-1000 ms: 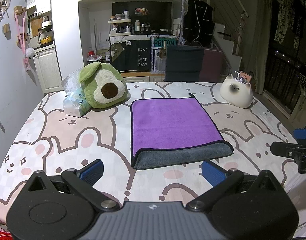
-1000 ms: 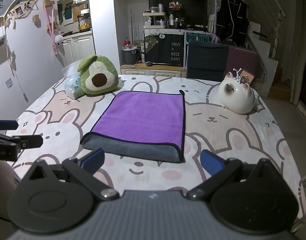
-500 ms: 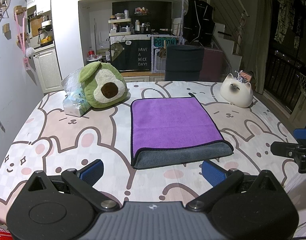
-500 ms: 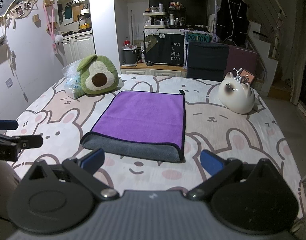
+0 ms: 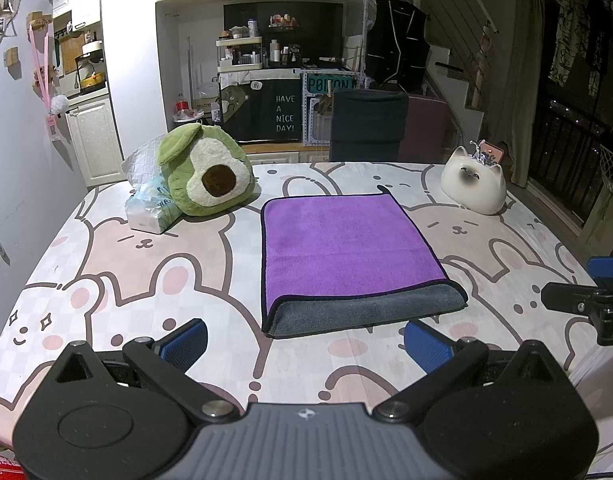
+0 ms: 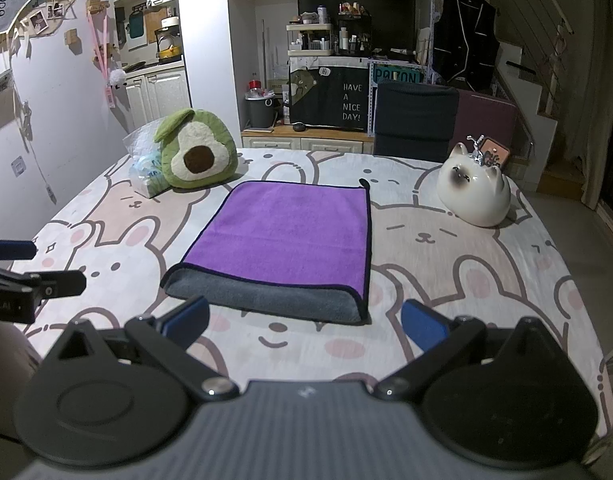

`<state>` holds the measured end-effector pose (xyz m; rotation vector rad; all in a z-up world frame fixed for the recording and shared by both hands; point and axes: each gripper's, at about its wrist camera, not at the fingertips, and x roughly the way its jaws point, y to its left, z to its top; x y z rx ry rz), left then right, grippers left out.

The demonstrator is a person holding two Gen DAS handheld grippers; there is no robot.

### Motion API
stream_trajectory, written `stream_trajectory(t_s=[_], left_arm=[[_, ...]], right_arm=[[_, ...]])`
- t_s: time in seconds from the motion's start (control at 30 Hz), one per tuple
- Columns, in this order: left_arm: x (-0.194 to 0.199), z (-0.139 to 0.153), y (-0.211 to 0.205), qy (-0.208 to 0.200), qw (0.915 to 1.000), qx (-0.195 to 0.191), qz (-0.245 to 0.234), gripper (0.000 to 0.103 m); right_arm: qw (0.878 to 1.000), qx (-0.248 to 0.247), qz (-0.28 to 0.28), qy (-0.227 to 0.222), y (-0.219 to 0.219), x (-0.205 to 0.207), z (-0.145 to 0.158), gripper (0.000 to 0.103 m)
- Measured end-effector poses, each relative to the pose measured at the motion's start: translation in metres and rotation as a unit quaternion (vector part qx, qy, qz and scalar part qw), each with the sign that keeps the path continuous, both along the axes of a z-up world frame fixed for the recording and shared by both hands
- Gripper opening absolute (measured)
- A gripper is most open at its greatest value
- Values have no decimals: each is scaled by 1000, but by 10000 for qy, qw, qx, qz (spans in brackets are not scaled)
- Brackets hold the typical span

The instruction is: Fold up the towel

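Left gripper jaws spread wide, holding nothing, hovering above table near towel's front edge; right gripper likewise wide apart, empty, touching nothing; towel lies folded mid-table, purple face up, grey layer showing along near edge; avocado cushion partly hides plastic bag; cat figure far right.

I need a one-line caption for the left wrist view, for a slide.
Open left gripper hovers before a folded purple towel on a bunny-print table, avocado plush behind.
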<state>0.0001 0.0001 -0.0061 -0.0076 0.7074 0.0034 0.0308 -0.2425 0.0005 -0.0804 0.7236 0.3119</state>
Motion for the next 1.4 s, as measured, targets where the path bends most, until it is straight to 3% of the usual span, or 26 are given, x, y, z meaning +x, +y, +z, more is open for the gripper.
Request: stream_trajectory(t_s=[1.4], left_arm=[[-2, -8, 2, -35, 10000, 57, 16, 103]], right_arm=[[10000, -31, -13, -46, -2, -3, -3, 103]])
